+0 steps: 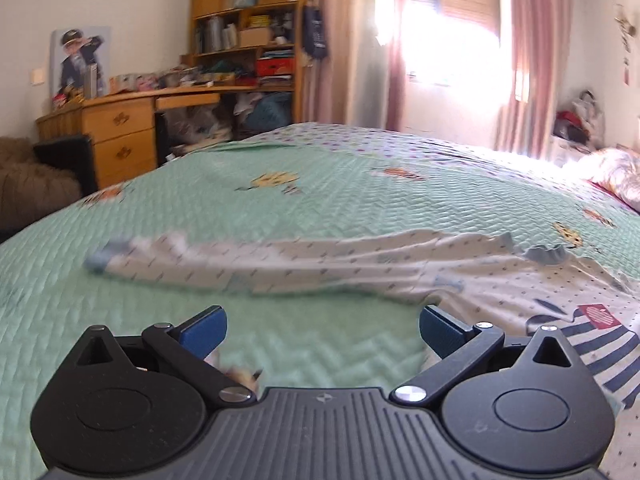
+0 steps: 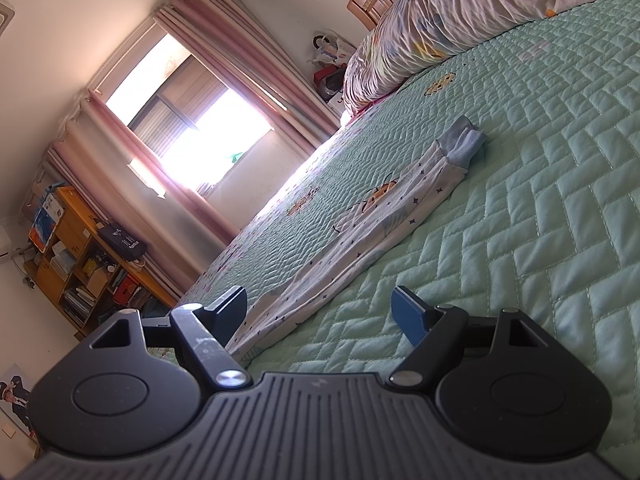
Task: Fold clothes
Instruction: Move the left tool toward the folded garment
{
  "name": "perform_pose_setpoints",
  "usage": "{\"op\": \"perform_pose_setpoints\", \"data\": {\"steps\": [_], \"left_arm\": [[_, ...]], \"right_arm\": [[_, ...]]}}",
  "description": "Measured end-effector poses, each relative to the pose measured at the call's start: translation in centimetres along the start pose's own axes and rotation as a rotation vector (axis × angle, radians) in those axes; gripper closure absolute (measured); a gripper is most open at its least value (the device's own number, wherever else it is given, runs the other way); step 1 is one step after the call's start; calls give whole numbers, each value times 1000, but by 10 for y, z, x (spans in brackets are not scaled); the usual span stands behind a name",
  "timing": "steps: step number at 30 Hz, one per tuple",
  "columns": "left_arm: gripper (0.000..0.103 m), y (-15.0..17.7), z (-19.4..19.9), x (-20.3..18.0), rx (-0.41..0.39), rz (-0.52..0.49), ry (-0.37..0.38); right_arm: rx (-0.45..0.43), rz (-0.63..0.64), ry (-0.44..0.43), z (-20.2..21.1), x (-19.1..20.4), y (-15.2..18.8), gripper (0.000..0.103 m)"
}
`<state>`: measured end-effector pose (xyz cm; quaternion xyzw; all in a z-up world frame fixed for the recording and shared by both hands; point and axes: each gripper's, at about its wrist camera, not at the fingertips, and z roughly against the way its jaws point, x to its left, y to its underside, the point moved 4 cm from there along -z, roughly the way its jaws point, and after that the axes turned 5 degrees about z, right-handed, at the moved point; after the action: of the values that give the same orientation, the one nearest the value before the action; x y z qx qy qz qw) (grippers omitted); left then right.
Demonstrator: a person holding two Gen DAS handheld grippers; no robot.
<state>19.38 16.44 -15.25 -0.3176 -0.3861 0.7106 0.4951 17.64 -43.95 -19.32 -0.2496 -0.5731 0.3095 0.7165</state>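
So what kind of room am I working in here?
Most likely a lived-in bedroom: a bed with a mint-green quilted bedspread, a wooden desk with cluttered shelves, pink curtains at a bright window. A white patterned long-sleeved top lies spread on the bed.

The shirt [image 1: 400, 264] is a white long-sleeved top with small dark specks, pale blue trim and a navy-striped panel bearing a red patch. It lies flat on the bed. In the left wrist view, 1 sleeve [image 1: 240, 260] stretches out to the left, somewhat blurred, ending in a blue cuff [image 1: 105, 258], while the ruffled blue collar [image 1: 544, 255] sits toward the right. In the right wrist view, a sleeve [image 2: 360, 236] runs straight away across the bed, lightly creased, to its blue cuff [image 2: 464, 142].
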Motion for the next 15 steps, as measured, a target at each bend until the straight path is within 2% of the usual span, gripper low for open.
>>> {"op": "perform_pose_setpoints", "data": {"steps": [8,9,11,15], "left_arm": [[1,-20,-52,-16,57,-108,34],[1,-20,-59,-16,67,-121,27],[0,-7,-68,-6,103,-139,-38],[0,-1,-68,11,118,-45,-44]], "right_arm": [[-1,2,0,0,-1,0,23],[0,4,2,0,-1,0,23],[-1,5,2,0,-1,1,23],[0,5,3,0,-2,0,23]]}}
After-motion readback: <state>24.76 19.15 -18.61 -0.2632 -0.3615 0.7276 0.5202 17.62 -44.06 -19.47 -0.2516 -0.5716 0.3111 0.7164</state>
